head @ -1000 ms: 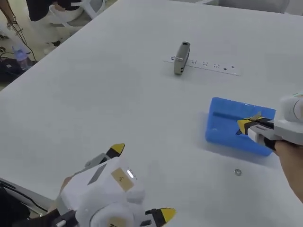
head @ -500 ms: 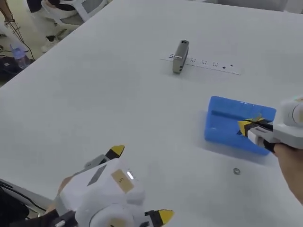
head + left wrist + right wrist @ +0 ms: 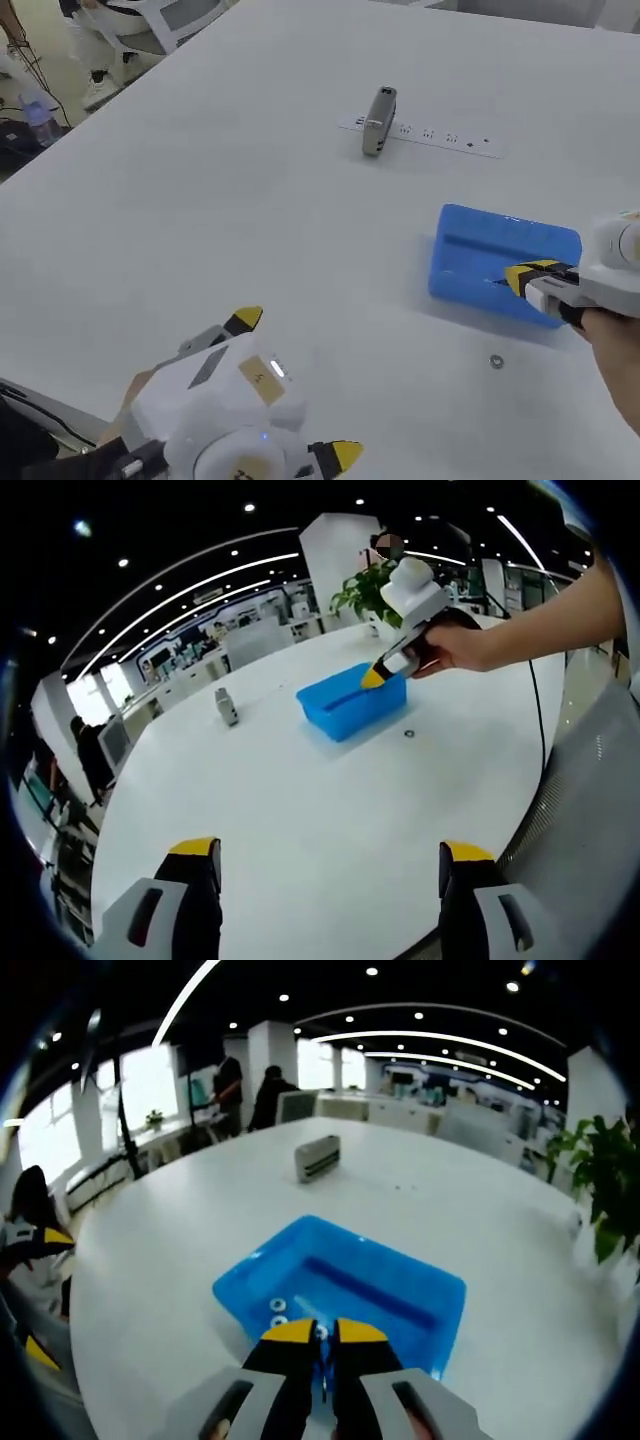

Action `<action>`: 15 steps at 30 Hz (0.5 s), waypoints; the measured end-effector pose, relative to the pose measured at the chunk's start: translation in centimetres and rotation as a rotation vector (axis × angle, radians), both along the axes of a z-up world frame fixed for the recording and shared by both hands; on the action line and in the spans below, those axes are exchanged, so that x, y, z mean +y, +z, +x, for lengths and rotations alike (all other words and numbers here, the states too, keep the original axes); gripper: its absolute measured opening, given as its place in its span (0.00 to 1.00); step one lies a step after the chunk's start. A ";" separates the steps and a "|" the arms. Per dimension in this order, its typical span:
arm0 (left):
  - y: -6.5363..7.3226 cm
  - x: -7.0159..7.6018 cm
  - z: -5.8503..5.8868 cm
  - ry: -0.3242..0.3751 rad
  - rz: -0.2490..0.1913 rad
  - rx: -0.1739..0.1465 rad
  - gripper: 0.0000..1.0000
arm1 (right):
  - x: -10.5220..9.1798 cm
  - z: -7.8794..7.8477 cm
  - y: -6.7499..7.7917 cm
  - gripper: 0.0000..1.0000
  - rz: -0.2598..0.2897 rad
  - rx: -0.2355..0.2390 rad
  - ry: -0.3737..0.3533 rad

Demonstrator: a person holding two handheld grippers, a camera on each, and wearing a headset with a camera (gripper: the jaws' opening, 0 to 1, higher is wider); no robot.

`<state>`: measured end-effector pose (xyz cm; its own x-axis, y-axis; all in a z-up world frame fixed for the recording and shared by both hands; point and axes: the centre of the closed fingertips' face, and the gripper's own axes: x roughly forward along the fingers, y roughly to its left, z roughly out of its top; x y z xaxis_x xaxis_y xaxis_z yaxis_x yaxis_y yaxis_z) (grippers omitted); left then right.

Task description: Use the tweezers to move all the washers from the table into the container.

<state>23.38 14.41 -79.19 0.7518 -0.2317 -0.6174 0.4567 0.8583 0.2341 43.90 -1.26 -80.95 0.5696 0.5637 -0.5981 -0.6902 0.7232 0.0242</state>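
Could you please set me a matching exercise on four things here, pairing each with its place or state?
Things: 1 left gripper; 2 right gripper; 3 loose washer; 4 grey block.
States: A on the table beside the blue container; B open; C by the power strip; D shut on tweezers above the container.
Pairs: 1-B; 2-D; 3-A; 4-C.

The left gripper hangs low, jaws wide apart. The right gripper reaches forward, jaws squeezed on the thin tweezers.
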 end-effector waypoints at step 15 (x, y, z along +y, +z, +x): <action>0.4 0.1 0.0 0.002 -0.001 -0.019 0.92 | 0.2 -0.4 2.5 0.02 0.012 -0.021 0.019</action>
<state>23.42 14.48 -78.84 0.7641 -0.2308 -0.6024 0.4504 0.8594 0.2420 43.49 -1.09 -78.45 0.5710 0.5814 -0.5796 -0.7043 0.7096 0.0179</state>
